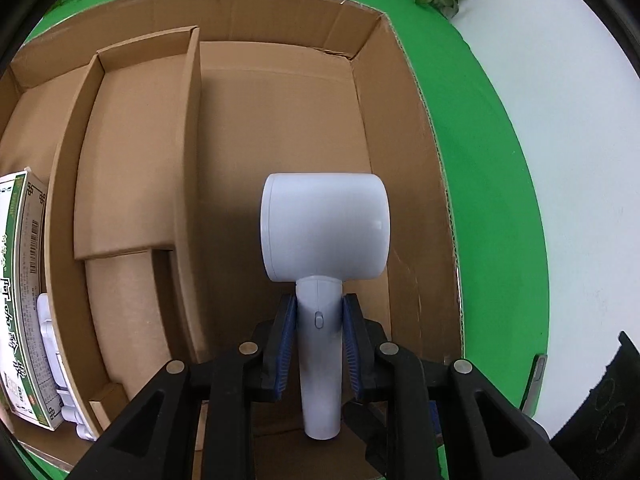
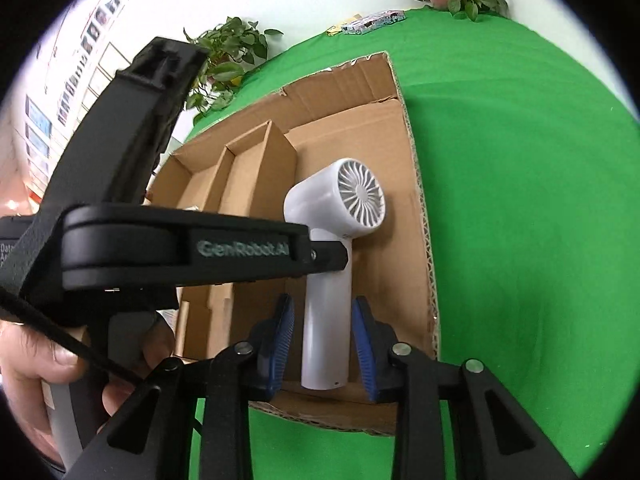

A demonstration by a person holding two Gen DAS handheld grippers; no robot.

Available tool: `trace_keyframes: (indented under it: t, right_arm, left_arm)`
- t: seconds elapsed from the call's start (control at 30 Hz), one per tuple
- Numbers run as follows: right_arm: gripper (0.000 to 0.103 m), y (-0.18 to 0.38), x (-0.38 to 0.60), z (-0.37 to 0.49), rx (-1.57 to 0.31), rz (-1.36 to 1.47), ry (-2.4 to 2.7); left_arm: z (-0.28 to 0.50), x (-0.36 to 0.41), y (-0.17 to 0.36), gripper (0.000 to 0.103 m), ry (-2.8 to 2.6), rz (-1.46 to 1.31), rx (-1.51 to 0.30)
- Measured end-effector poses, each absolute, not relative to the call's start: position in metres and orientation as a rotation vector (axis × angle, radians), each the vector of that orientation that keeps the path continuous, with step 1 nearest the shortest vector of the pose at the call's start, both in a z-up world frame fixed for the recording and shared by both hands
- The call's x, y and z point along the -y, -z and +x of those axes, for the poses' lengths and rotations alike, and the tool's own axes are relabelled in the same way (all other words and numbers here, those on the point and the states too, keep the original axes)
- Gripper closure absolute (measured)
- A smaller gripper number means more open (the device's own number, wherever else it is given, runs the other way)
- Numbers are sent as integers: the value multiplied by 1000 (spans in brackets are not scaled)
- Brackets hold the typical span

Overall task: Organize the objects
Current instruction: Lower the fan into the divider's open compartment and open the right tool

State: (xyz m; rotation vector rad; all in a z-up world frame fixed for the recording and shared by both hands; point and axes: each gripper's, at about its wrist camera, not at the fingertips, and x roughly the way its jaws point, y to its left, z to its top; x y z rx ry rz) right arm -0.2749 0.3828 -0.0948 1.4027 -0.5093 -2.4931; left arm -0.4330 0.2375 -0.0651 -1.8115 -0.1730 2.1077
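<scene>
A white handheld fan (image 1: 324, 228) hangs head up over the right compartment of an open cardboard box (image 1: 420, 128). My left gripper (image 1: 319, 308) is shut on the fan's handle, its blue pads pressed against both sides. In the right wrist view the fan (image 2: 340, 200) shows its round grille, and the left gripper (image 2: 332, 258) clamps the handle from the left. My right gripper (image 2: 323, 312) is open: the lower handle shows between its blue pads with a small gap on each side. Whether a pad touches it I cannot tell.
Cardboard dividers (image 1: 192, 140) split the box into narrow compartments. A green and white carton (image 1: 24, 300) and a white plastic item (image 1: 52, 360) stand in the leftmost one. The box sits on green cloth (image 2: 520, 200). Potted plants (image 2: 228, 52) and small packs (image 2: 372, 22) lie beyond. A hand (image 2: 24, 376) holds the left gripper.
</scene>
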Motion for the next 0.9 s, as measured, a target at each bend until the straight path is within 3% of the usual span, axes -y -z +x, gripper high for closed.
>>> trace_keyframes:
  t: [0.17,0.3,0.47,0.9]
  right_arm:
    - [74,94,-378,-272,433,1404,2526]
    - [74,95,-374,-267,400,1394,2530]
    - [66,94,-359,-269,302,1391,2559]
    - [58,102,-306,-289,191,1430,2474]
  left_arm:
    - [-423,-235,59,78,-2078,-1825,178]
    - [-406,-224,21,60,-2133,-1690,160]
    - [-368,-191,-23,54,-2257,-1466,5]
    - [-398,-109,38,56,-2292,-1482,57]
